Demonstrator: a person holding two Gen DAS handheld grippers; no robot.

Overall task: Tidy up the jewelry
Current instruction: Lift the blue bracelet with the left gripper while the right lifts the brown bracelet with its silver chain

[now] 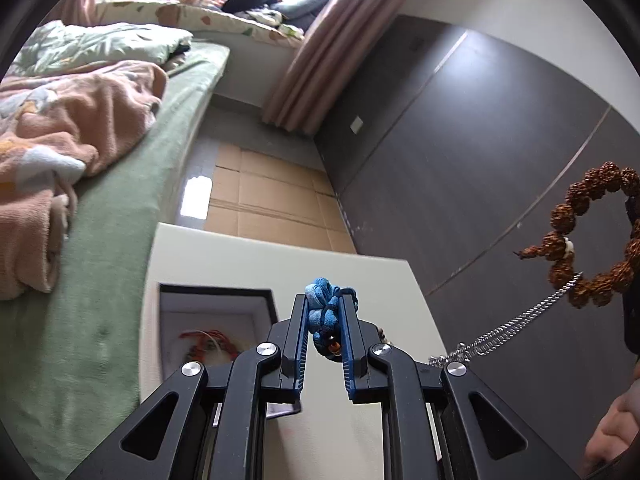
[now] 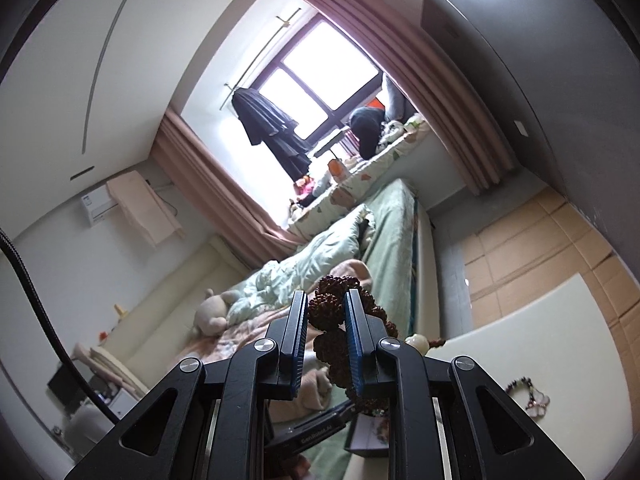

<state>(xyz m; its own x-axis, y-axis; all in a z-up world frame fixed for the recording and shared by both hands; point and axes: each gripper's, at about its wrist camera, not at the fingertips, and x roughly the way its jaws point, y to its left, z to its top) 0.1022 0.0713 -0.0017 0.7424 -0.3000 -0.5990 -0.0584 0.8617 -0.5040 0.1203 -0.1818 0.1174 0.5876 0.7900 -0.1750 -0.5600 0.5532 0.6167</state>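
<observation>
The left gripper [image 1: 325,322] clamps a soft blue knotted cord [image 1: 322,312]; the right gripper [image 2: 326,322] pinches the bracelet [image 2: 334,322], whose hard, knobbly beads grip well. A thin chain [image 1: 508,326] tangles easily.

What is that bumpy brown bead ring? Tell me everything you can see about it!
The brown bead bracelet is a loop of big, rough, knobbly reddish-brown beads that look like dried seeds. One pale cream bead sits in the loop, with a small beaded tail sticking out beside it. The right gripper pinches it between its blue pads, holding it up in the air above the white table. A silver chain hangs off its lower beads, running down toward the left gripper.
</observation>
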